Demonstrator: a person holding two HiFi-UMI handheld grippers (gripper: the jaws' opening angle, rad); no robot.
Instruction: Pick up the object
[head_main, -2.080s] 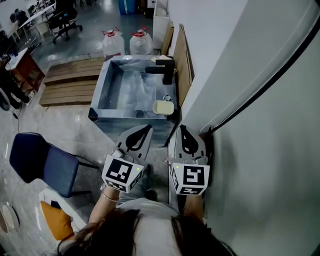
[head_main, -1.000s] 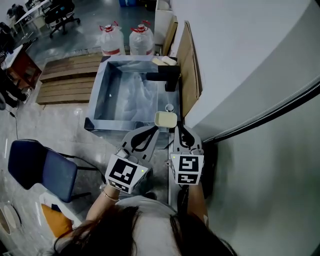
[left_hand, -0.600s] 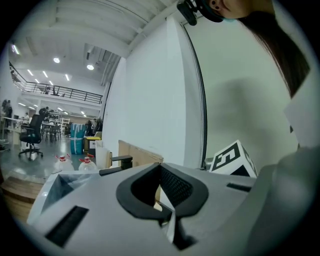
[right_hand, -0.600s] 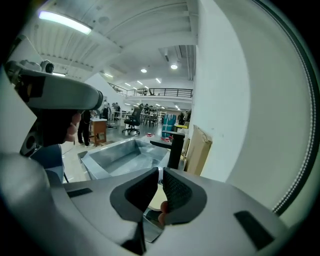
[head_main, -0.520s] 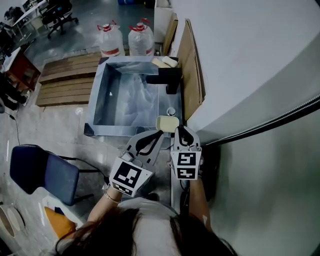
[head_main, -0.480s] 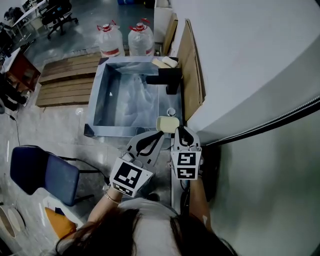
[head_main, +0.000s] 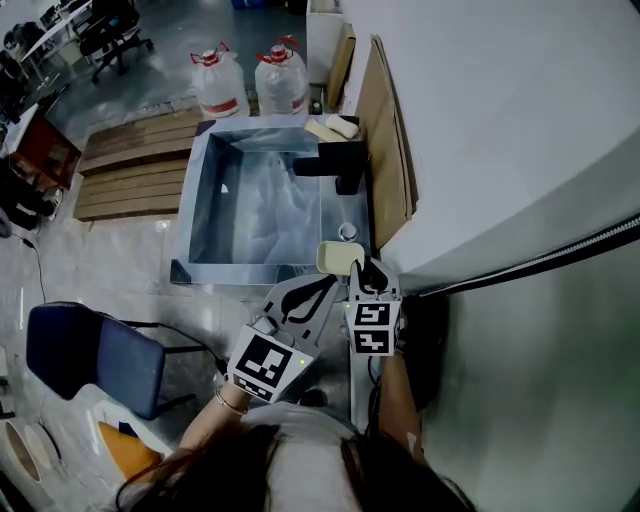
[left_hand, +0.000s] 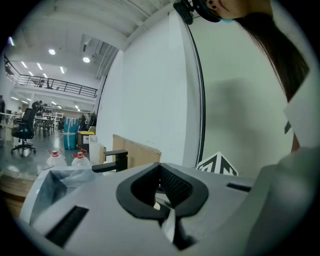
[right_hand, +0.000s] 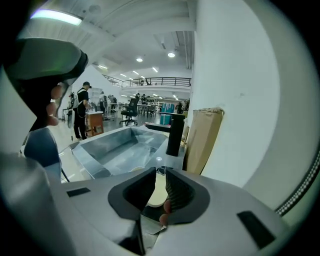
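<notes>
A pale cream, rounded bar (head_main: 340, 257) lies on the near right corner of a steel sink (head_main: 200, 215). My right gripper (head_main: 365, 268) has its tips at the bar's right edge. In the right gripper view, the bar (right_hand: 157, 189) shows through a narrow gap between the jaws of my right gripper (right_hand: 160, 172), just beyond them. My left gripper (head_main: 325, 286) hangs just below the bar, a little left of it. In the left gripper view, my left gripper (left_hand: 160, 165) has its tips together with nothing in them.
A black faucet (head_main: 340, 165) stands on the sink's right rim, with a cardboard sheet (head_main: 385, 150) against the wall behind it. Two water bottles (head_main: 222, 85) and a wooden pallet (head_main: 130, 160) lie beyond and to the left. A blue chair (head_main: 90, 350) is at lower left.
Both grippers have moved forward to the sink's near right corner. The right gripper's tips have come up against the cream bar.
</notes>
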